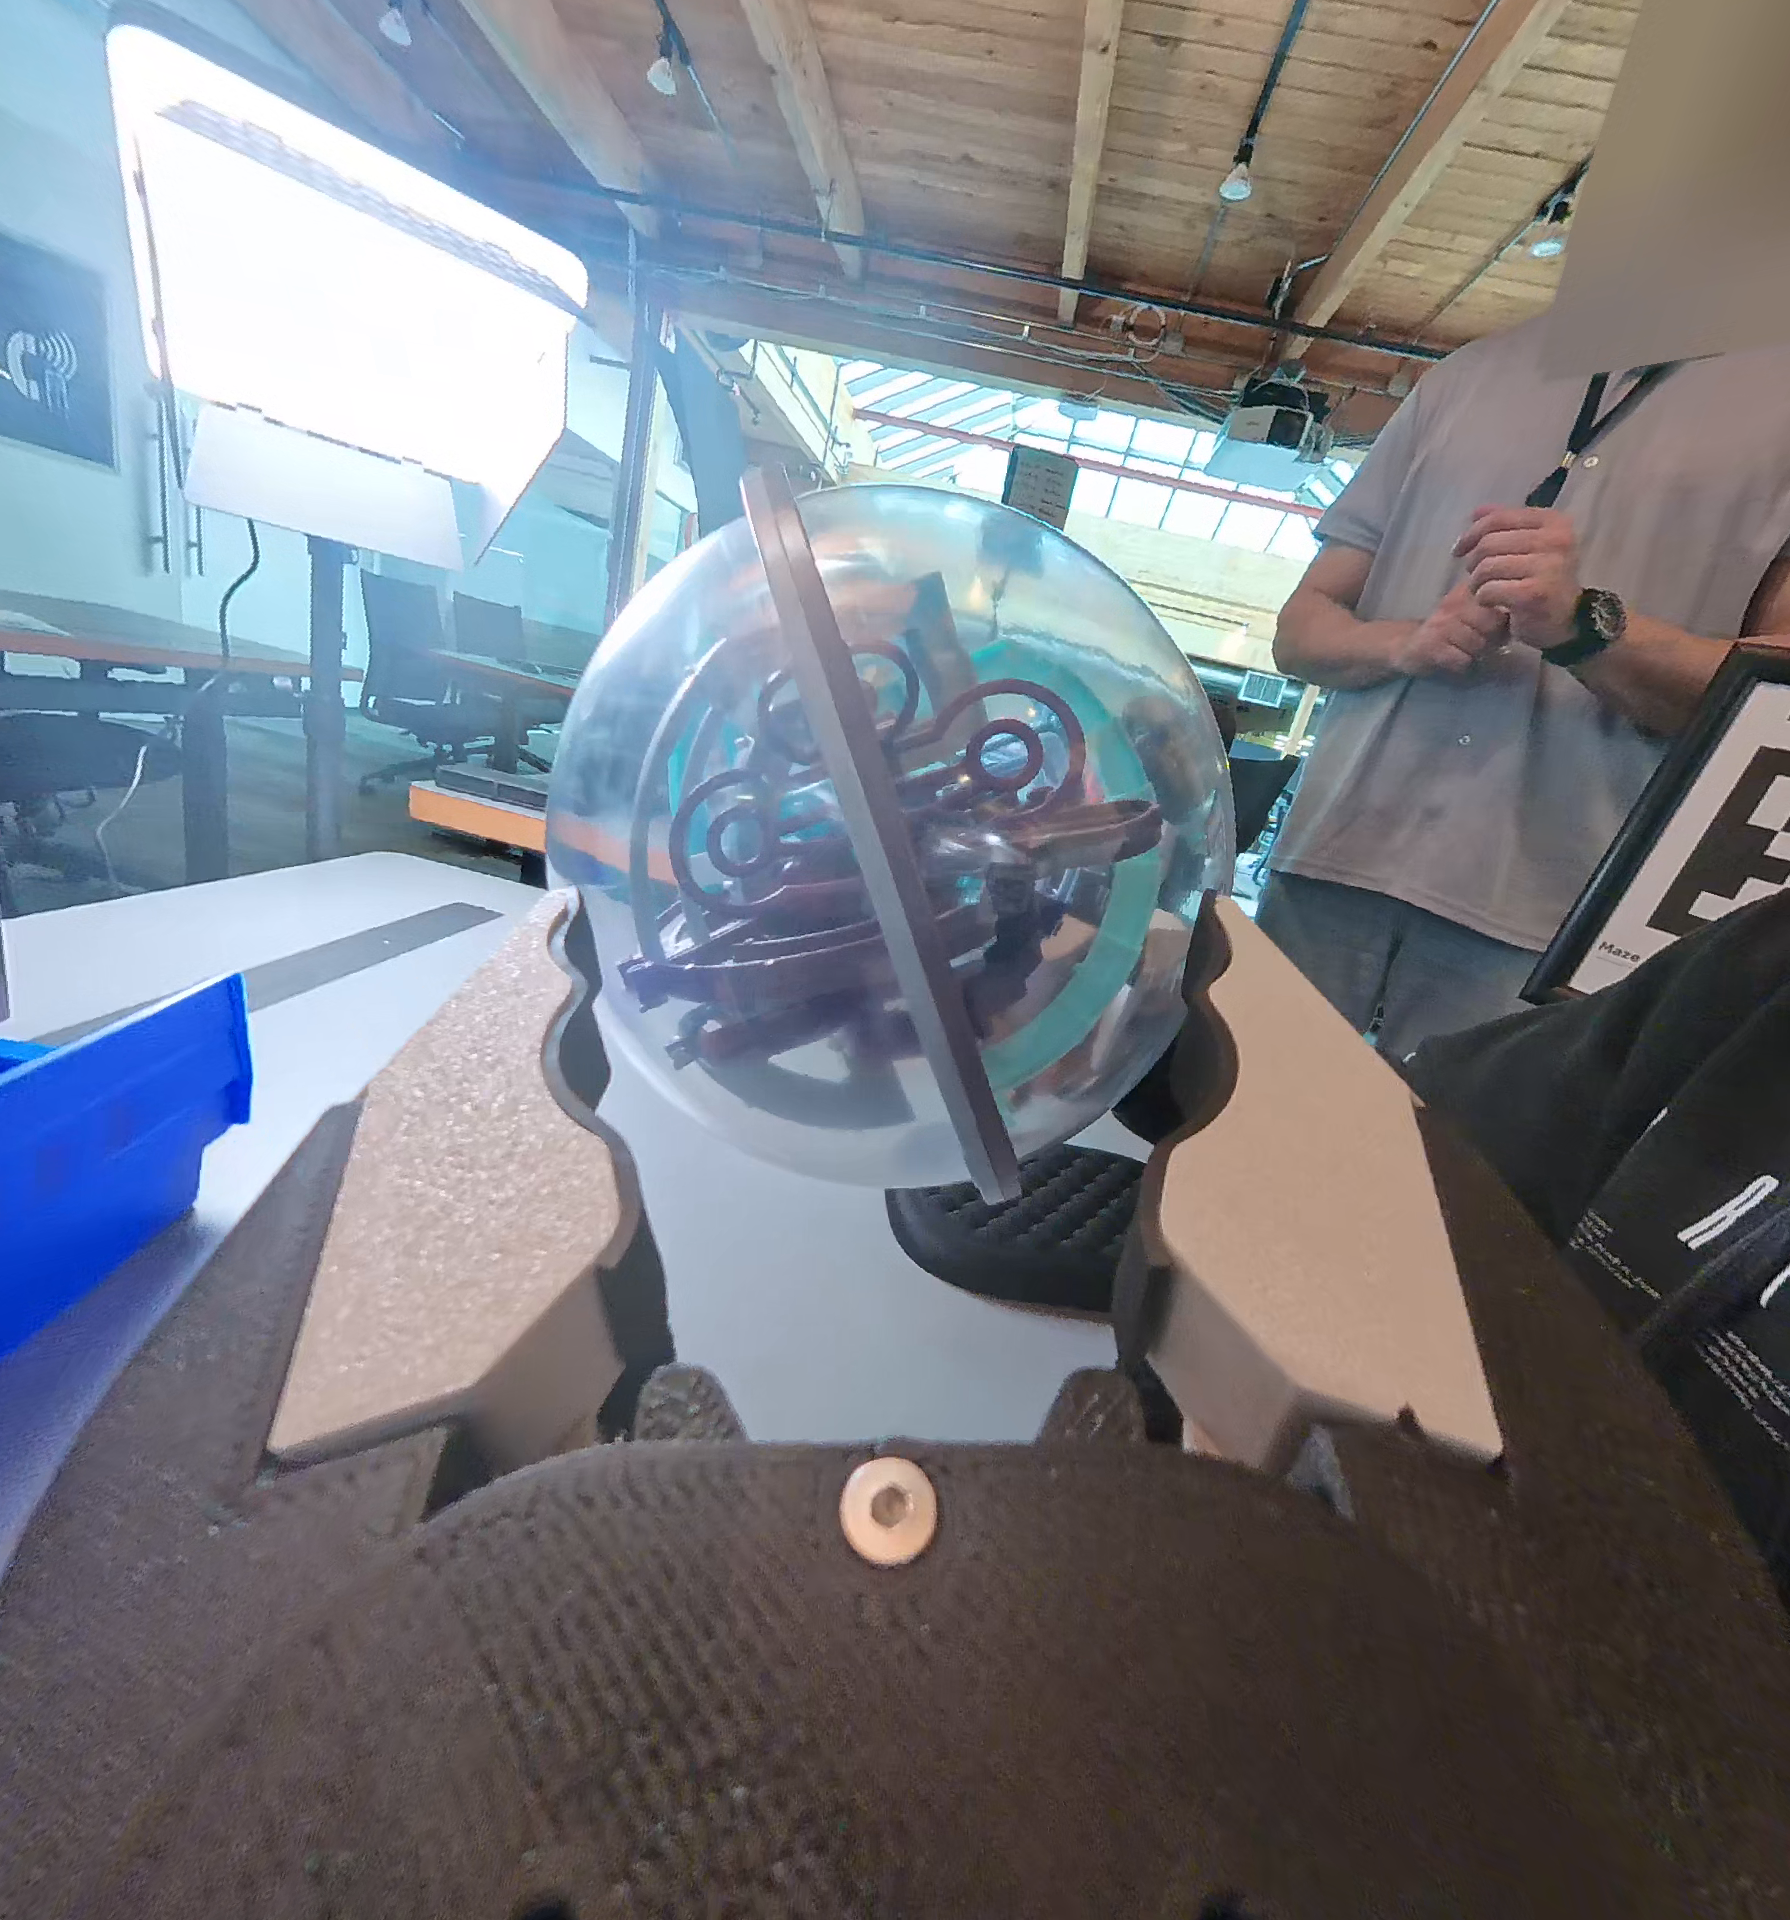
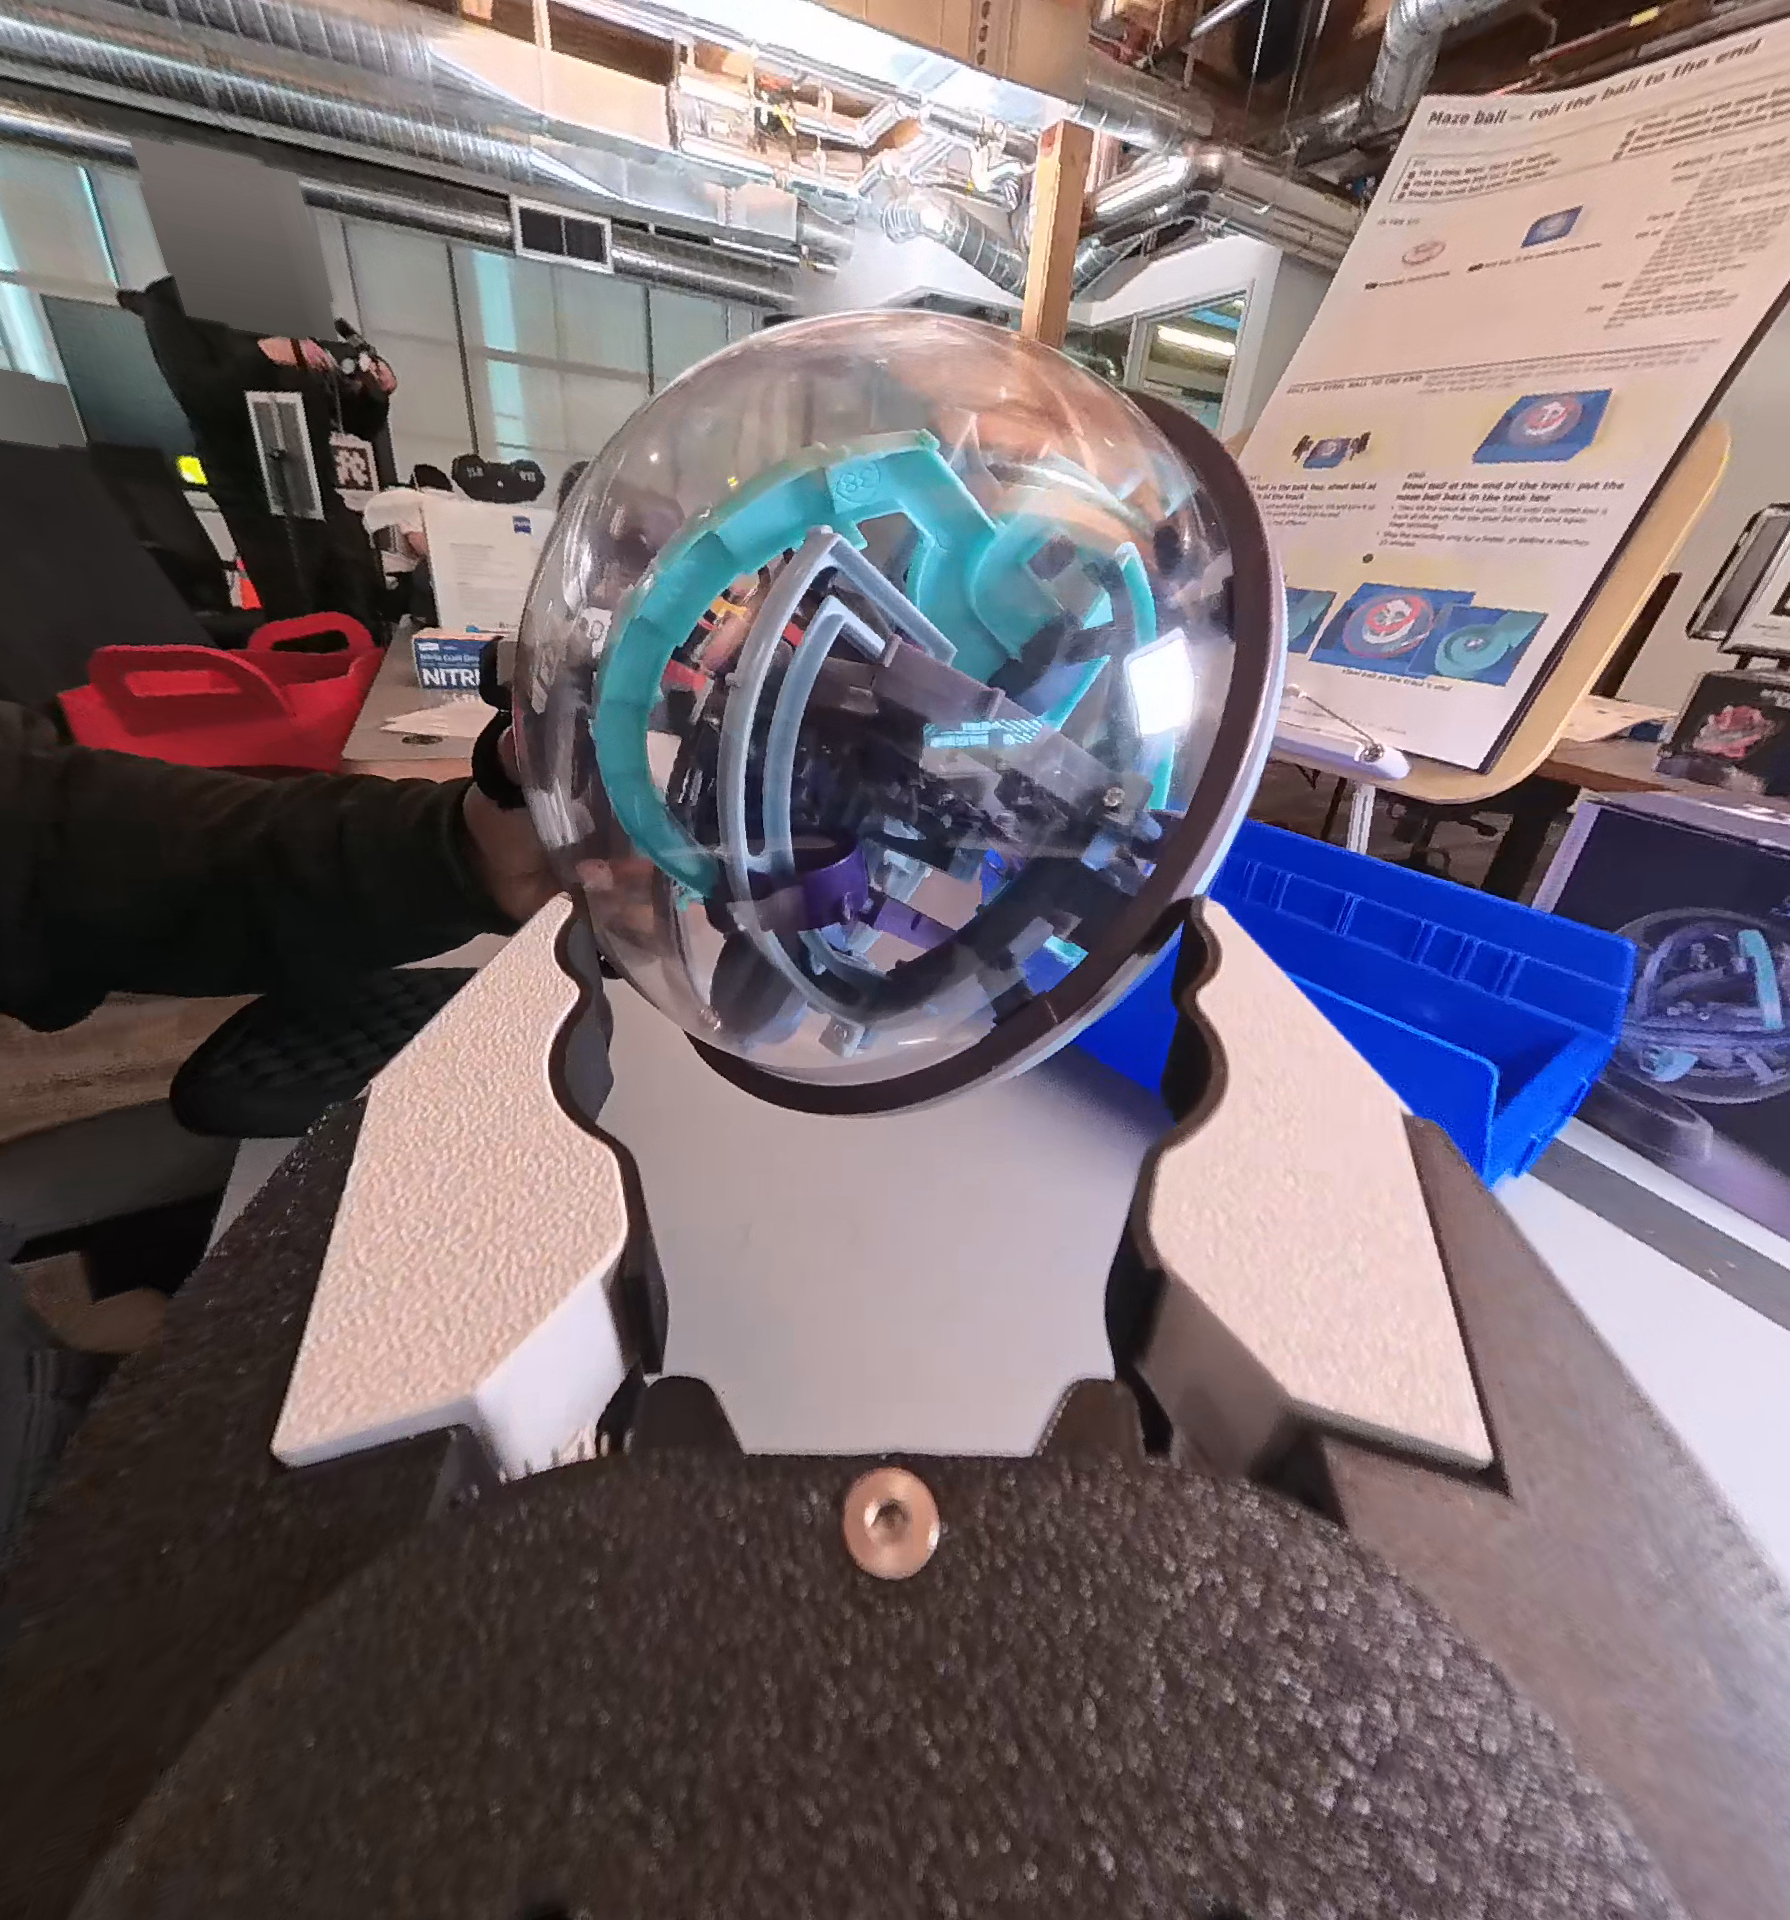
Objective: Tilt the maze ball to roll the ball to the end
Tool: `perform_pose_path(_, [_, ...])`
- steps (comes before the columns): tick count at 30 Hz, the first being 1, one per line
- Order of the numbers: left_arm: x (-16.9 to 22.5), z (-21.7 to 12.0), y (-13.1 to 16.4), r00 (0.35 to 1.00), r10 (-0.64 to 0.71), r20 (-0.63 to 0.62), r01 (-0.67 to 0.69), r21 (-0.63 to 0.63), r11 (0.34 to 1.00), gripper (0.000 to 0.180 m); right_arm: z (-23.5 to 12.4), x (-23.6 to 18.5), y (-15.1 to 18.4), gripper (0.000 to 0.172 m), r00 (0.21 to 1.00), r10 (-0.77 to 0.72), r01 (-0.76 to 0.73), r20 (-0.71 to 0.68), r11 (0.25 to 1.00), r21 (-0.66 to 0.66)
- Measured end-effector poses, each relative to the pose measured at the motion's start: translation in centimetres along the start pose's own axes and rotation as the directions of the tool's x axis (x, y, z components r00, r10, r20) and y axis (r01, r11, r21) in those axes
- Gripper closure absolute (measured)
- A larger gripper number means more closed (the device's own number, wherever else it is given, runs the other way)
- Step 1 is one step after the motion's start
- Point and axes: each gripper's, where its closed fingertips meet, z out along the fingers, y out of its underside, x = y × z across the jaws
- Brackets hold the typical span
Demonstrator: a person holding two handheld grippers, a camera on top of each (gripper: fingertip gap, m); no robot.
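You had the maze ball (image 1: 891, 831) off the table (image 1: 849, 1299), pinched between both grippers, L (image 1: 886, 977) & R (image 2: 886, 966), mid-tilt w/ seam slanted; inner ball prob. hidden, so next tilt needed small, slow wrist rolls.

Small steel ball lost among maze ball (image 1: 891, 831) tracks, blue bin (image 1: 70, 1132) cut by edge

Around you, a timber-beamed ceiling (image 1: 974, 135) carries track lights above a bright window (image 1: 351, 281), dark office chairs (image 1: 434, 665) at long desks (image 1: 91, 634), and silver ducts (image 2: 247, 73).
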Motion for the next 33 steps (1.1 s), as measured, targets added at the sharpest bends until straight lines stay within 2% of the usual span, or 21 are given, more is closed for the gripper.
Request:
perform_pose_path(18, [-0.8, -0.8, 4.1, 0.973, -0.216, 0.074, 0.222, -0.069, 0.973, 0.070, -0.8, -0.6, 3.6, 0.062, 0.985, 0.172, -0.173, -0.022, 0.983, -0.061])
perform_pose_path(25, [-1.2, -1.6, 6.4, 0.931, -0.341, 0.134, 0.355, -0.098, 0.930, 0.070, -1.0, -1.2, 5.9, 0.062, 0.958, 0.283, -0.286, -0.038, 0.949, -0.134])
perform_pose_path(33, [-1.6, -2.3, 9.1, 0.847, -0.506, 0.160, 0.525, -0.104, 0.845, 0.070, -1.4, -1.7, 7.9, 0.060, 0.927, 0.365, -0.375, -0.086, 0.901, -0.218])
